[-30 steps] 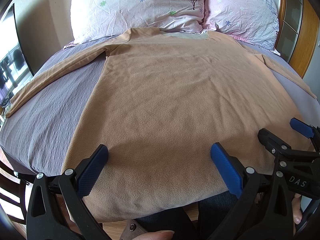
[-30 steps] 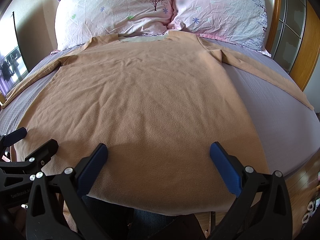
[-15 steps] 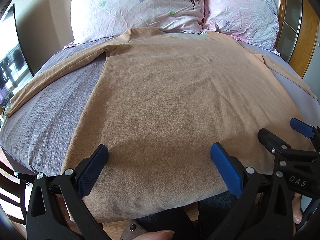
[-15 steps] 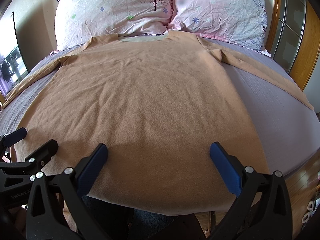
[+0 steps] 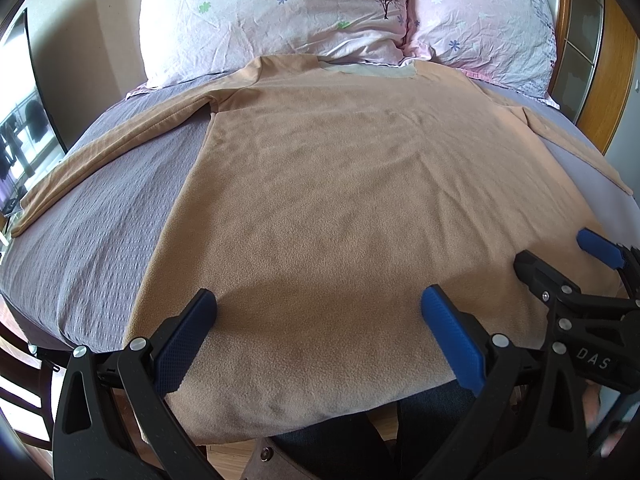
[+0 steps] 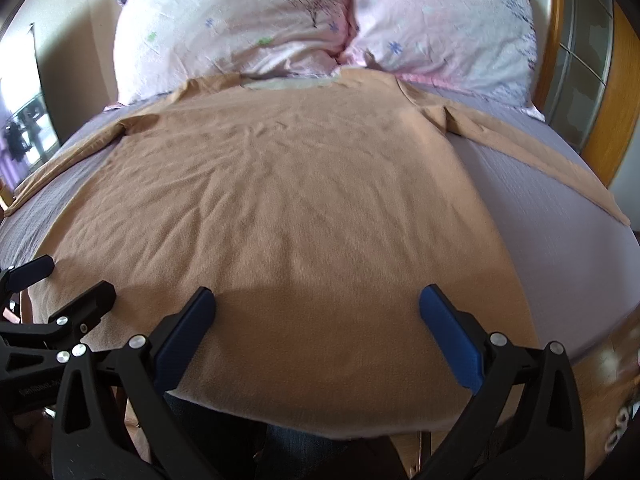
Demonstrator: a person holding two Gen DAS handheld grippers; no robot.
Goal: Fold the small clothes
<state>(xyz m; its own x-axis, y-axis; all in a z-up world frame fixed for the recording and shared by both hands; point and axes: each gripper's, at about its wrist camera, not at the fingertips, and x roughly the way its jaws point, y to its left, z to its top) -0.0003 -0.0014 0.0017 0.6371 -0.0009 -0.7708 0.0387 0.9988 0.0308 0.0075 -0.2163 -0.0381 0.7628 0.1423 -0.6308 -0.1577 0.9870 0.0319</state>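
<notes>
Over hem of tan shirt (image 5: 360, 200): left gripper (image 5: 320, 320), right gripper (image 6: 316, 316) both spread wide.

Grey-sheeted bed (image 5: 100, 216) bears spread tan shirt (image 5: 360, 200), two pillows (image 5: 272, 12).

Both cameras sit low at the near edge of the bed (image 5: 80, 248), facing its far end and the pillows (image 5: 272, 12). The left view stands left of the right one. Both share the tan shirt (image 5: 360, 208) (image 6: 288, 216) and pillows (image 6: 240, 28).
</notes>
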